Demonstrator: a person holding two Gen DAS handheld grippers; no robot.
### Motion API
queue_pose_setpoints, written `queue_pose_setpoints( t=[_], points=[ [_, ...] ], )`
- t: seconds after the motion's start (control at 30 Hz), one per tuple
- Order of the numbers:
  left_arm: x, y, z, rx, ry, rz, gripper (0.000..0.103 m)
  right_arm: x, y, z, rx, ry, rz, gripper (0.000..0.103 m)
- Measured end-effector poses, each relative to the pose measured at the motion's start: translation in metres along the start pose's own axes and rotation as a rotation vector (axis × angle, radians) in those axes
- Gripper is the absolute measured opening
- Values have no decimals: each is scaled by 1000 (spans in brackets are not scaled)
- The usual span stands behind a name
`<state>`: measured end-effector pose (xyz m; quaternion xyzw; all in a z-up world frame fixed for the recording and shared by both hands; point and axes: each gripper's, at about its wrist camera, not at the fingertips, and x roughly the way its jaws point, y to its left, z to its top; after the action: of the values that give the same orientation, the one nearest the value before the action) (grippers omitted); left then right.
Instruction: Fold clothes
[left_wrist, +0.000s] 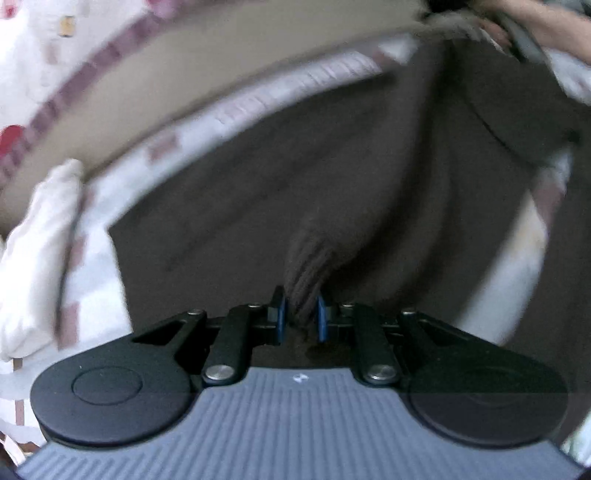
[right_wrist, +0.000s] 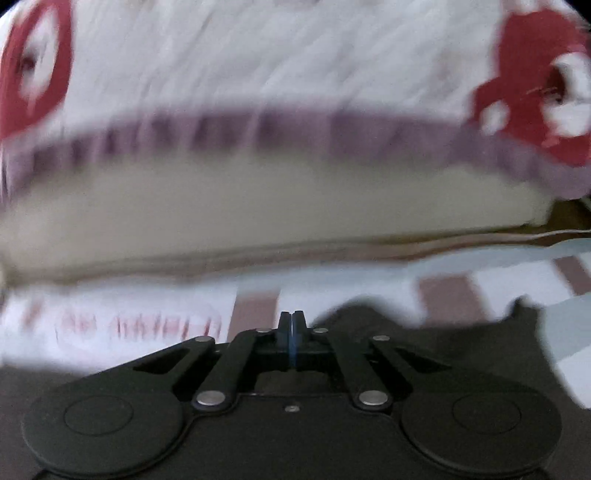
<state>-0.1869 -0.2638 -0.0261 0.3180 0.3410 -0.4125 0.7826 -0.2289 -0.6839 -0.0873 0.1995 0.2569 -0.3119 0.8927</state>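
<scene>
A dark brown knitted garment (left_wrist: 332, 166) lies spread on a bed. My left gripper (left_wrist: 301, 299) is shut on its ribbed cuff (left_wrist: 308, 266), which bunches up between the blue pads. In the right wrist view my right gripper (right_wrist: 291, 317) is shut, its pads pressed together, and no cloth shows between them. It hovers over the far edge of the brown garment (right_wrist: 461, 343). In the left wrist view a person's hand (left_wrist: 546, 26) shows at the top right, by the garment's far corner. Both views are blurred.
The bed sheet (right_wrist: 147, 314) is white with pink checks. Beyond it runs a beige band (right_wrist: 258, 206), then a white cover with red patterns (right_wrist: 258, 55). A bundle of white cloth (left_wrist: 37, 258) lies at the left of the garment.
</scene>
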Motion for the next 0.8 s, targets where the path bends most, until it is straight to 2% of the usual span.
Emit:
queue_pose_setpoints(
  t=[0.1, 0.2, 0.23, 0.27, 0.33, 0.37, 0.4, 0.43, 0.5, 0.53, 0.63, 0.8],
  points=[
    [-22, 18, 7, -68, -133, 5, 16, -47, -27, 11, 117, -85, -8, 0],
    [-31, 17, 1, -46, -200, 23, 16, -68, -60, -4, 300, 1, 60, 1],
    [-32, 16, -1, -40, -211, 23, 16, -67, -66, -8, 351, 32, 92, 3],
    [-29, 14, -5, -48, -205, 6, 16, -66, -70, -12, 396, 62, 121, 10],
    [-19, 11, -14, -70, -161, -31, 15, -57, -57, -15, 354, 93, 118, 11],
    [-13, 9, -18, -79, -134, -41, 15, -53, -47, -15, 321, 107, 120, 17],
    [-4, 7, -22, -80, -95, -31, 16, -50, -36, -14, 289, 120, 123, 30],
    [5, 5, -27, -82, -56, -21, 16, -45, -26, -14, 260, 128, 141, 49],
    [18, 4, -35, -85, -10, -6, 16, -35, -1, -15, 179, 126, 181, 67],
    [22, 5, -38, -88, -1, -4, 16, -30, 14, -16, 129, 119, 197, 67],
    [23, 12, -38, -111, -13, -25, 16, -10, 49, -22, -23, 161, 81, 67],
    [33, 18, -38, -122, -20, -26, 16, 26, 50, -34, -91, 240, -127, 67]
  ],
)
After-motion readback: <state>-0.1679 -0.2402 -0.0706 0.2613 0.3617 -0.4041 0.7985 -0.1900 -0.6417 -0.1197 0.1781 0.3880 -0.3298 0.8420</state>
